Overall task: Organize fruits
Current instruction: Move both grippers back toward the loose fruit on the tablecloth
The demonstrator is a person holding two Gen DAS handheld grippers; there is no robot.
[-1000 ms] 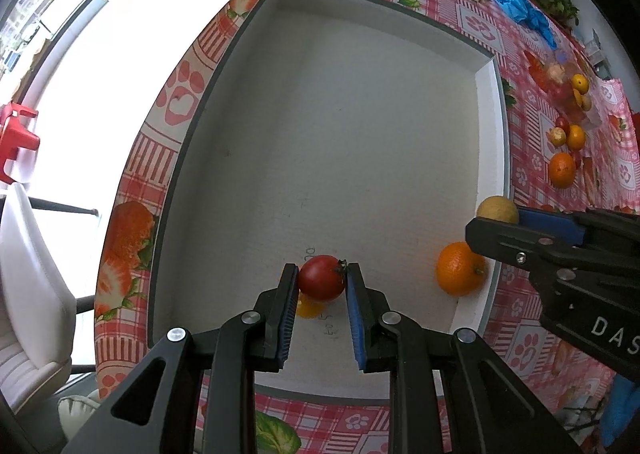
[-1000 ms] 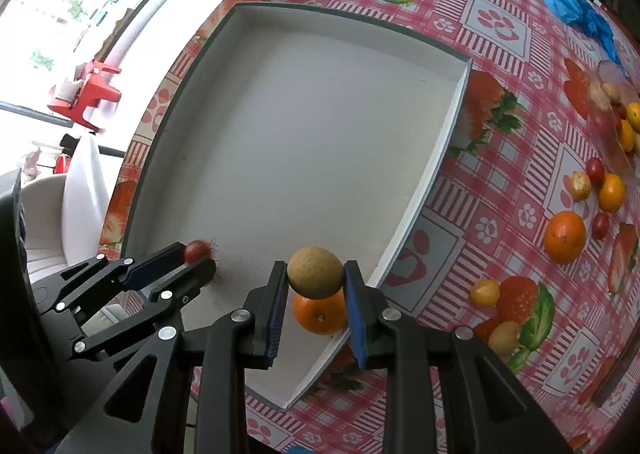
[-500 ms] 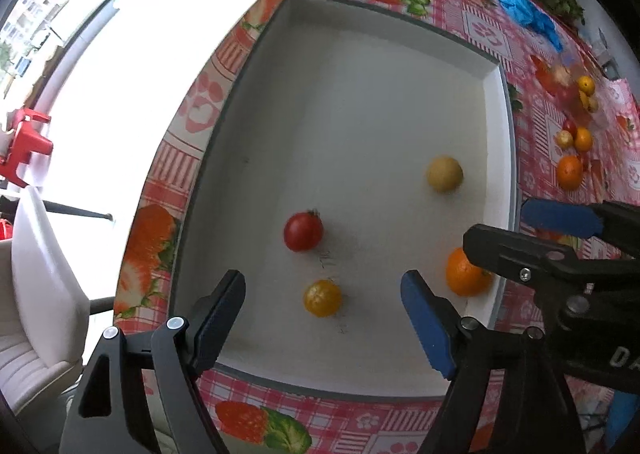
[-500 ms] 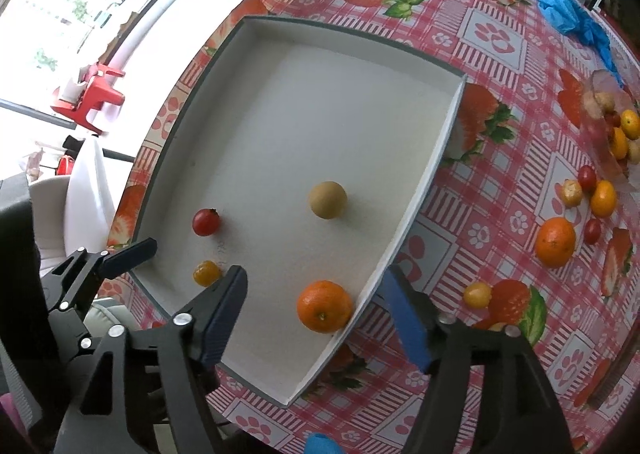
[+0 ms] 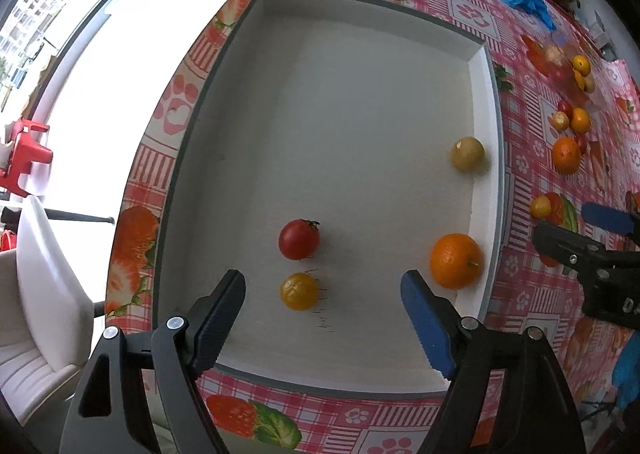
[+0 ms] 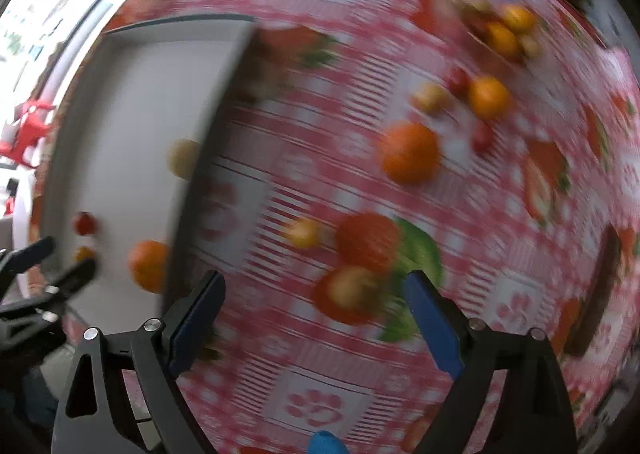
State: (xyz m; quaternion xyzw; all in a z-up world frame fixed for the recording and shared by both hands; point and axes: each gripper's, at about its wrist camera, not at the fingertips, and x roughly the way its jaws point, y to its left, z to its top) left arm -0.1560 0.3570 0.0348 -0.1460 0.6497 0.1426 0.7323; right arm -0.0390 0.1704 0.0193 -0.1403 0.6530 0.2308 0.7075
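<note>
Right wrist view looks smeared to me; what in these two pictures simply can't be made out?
- Right wrist view: motion blur smears the loose fruits on the tablecloth; kinds unclear.
- Left wrist view: the far fruit pile is too small to count.
- Left wrist view: the right gripper is cut off by the frame edge.
- Left wrist view: faint marks on the tray floor, unreadable.

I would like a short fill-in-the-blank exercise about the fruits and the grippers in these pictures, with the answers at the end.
1. The white tray holds ____ fruits.
2. The red tomato lies just beyond the small ____ fruit.
3. The left gripper and the right gripper both have their jaws ____.
4. The big orange in the tray lies near its ____ wall.

Answers: four; yellow; open; right
</note>
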